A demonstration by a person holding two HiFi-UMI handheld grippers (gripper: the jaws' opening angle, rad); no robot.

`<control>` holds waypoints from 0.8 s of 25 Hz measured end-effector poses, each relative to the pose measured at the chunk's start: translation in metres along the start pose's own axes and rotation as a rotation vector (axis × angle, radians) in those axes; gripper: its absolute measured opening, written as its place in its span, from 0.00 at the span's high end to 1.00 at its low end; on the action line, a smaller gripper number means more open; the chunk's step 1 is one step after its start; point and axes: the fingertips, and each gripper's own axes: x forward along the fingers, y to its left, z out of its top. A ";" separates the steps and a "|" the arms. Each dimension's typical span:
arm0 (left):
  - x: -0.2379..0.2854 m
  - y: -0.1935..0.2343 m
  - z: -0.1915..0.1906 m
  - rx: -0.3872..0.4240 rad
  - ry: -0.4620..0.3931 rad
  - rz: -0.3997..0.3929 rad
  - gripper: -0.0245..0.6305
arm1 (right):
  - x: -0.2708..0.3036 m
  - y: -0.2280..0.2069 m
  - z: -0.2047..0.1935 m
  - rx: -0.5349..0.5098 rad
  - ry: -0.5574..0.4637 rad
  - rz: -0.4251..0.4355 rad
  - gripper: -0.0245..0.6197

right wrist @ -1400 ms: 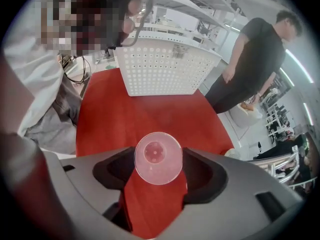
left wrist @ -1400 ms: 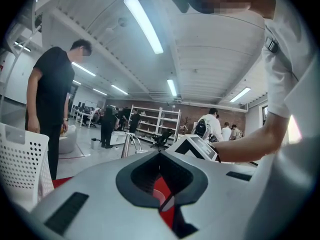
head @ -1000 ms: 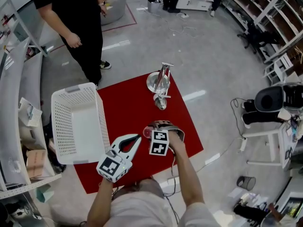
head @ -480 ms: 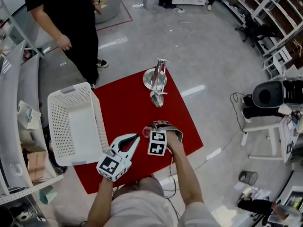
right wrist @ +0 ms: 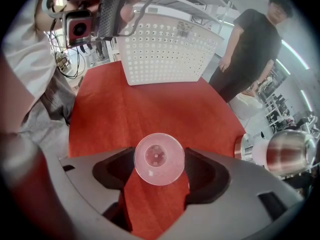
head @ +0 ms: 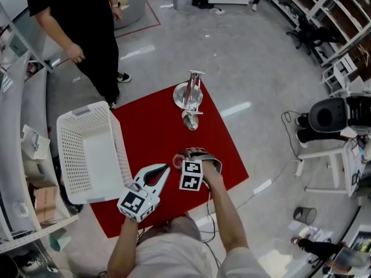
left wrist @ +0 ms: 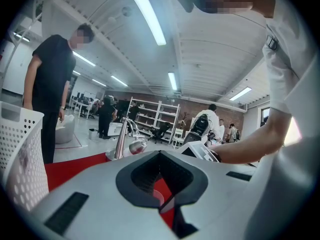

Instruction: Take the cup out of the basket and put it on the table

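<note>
**Cup out of the basket, held over the cloth, nothing moving**

A small table covered by a red cloth (head: pixel 153 126) stands on a grey workshop floor, with shelving along the walls and a person in black (head: pixel 87 22) beside it. A white perforated basket (head: pixel 87 110) sits on the left part of the cloth and looks empty. A metal stand (head: pixel 190 96) is at the far edge.

Over the last second almost nothing has changed. Both grippers keep their places near the front edge, and only the head view drifts a little while the bystander shifts slightly.

The right gripper (right wrist: pixel 159 165) points steeply down with the clear plastic cup (right wrist: pixel 159 157) between its jaws. They stand wide, but their pads seem to touch the cup on both sides, so I read it as gripped. The cup is upright, well clear of the basket, and either resting on the cloth or just above it; I cannot tell which.

The left gripper (head: pixel 165 170) hovers just beside it, its jaws together on nothing.

The stillness suggests the carrying is finished. What seems left is to open the right jaws and lift away without tipping the light cup.
</note>
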 end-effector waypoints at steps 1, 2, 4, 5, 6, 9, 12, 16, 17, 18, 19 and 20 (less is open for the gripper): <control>0.000 0.000 0.000 0.000 0.002 0.000 0.95 | 0.001 0.001 0.000 0.002 0.000 0.003 0.49; 0.000 0.000 -0.001 -0.001 0.003 0.000 0.95 | 0.001 0.001 -0.001 0.003 0.000 0.004 0.49; 0.000 0.001 -0.001 -0.003 0.003 0.001 0.95 | 0.002 0.003 -0.002 0.005 -0.001 0.001 0.49; 0.000 0.001 -0.001 -0.002 0.002 -0.001 0.95 | 0.003 0.003 -0.003 0.008 -0.002 0.000 0.48; 0.000 0.001 -0.001 -0.001 0.002 -0.002 0.95 | 0.003 0.004 -0.004 0.011 -0.003 -0.001 0.47; 0.000 0.001 -0.001 -0.002 0.003 -0.005 0.95 | 0.002 0.003 -0.004 0.024 -0.013 -0.007 0.45; 0.001 0.001 -0.001 0.000 0.003 -0.005 0.95 | 0.000 0.002 -0.007 0.033 -0.017 -0.017 0.44; 0.000 0.000 0.002 0.001 0.007 -0.006 0.95 | -0.011 0.000 -0.009 0.051 -0.032 -0.045 0.43; -0.001 0.001 0.002 0.004 0.008 -0.006 0.95 | -0.016 -0.002 -0.009 0.058 -0.044 -0.060 0.43; -0.001 0.001 0.003 0.008 0.007 -0.006 0.95 | -0.023 -0.004 -0.008 0.067 -0.061 -0.076 0.43; -0.002 0.002 0.004 0.012 0.005 -0.005 0.95 | -0.031 -0.006 -0.005 0.082 -0.085 -0.092 0.43; -0.002 0.002 0.006 0.018 0.000 -0.006 0.95 | -0.040 -0.008 -0.002 0.101 -0.116 -0.110 0.43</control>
